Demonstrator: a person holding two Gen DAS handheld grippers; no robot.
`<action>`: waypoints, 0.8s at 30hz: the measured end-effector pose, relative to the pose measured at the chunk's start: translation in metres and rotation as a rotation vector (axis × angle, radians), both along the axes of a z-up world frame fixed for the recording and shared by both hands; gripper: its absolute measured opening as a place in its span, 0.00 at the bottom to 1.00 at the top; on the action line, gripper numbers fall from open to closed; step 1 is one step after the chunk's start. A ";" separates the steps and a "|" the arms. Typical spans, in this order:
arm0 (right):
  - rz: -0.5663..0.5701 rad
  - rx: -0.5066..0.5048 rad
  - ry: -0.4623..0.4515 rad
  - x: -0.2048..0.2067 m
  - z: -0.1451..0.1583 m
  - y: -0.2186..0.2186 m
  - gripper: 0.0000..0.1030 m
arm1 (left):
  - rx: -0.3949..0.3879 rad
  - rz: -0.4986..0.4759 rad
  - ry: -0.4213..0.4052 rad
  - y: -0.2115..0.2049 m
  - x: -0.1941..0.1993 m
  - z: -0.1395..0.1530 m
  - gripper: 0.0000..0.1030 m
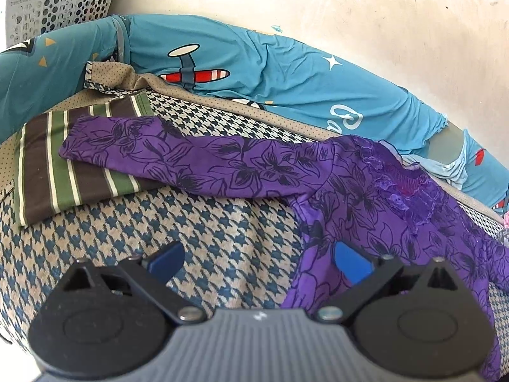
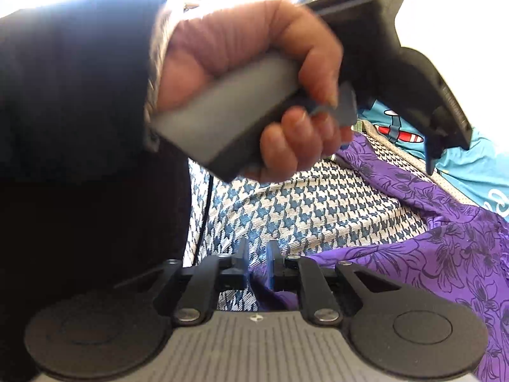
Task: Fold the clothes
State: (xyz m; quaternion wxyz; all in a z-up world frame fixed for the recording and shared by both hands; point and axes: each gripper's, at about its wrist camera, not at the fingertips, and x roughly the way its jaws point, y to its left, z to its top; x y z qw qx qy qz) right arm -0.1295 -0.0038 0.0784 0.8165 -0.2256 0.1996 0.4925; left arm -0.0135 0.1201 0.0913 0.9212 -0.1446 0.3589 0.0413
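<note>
Purple top (image 1: 366,191) lies on the bed, sleeve running long toward the striped cloth (image 1: 73,165); left gripper (image 1: 257,254), jaws wide & empty, hovers at its hem, nearer than right gripper (image 2: 257,265), jaws narrow, pinching hem fabric.

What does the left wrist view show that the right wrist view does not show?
Only the left wrist view: the laundry basket, the striped folded cloth and the open left gripper. Only the right wrist view: the person's hand and the right gripper, nearly shut at the purple edge. Both: the purple floral garment on the houndstooth cover.
</note>
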 end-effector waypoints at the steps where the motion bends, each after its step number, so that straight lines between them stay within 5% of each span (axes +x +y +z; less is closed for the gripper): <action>1: -0.009 0.000 0.006 0.001 0.001 -0.004 0.12 | 0.006 -0.009 0.002 -0.004 0.001 -0.001 1.00; 19: -0.446 0.015 0.121 0.014 0.002 -0.111 0.18 | 0.110 -0.282 0.071 -0.092 0.017 -0.038 0.98; 24: -0.580 0.032 0.176 0.024 0.000 -0.139 0.23 | 0.137 -0.324 0.099 -0.105 0.019 -0.048 0.87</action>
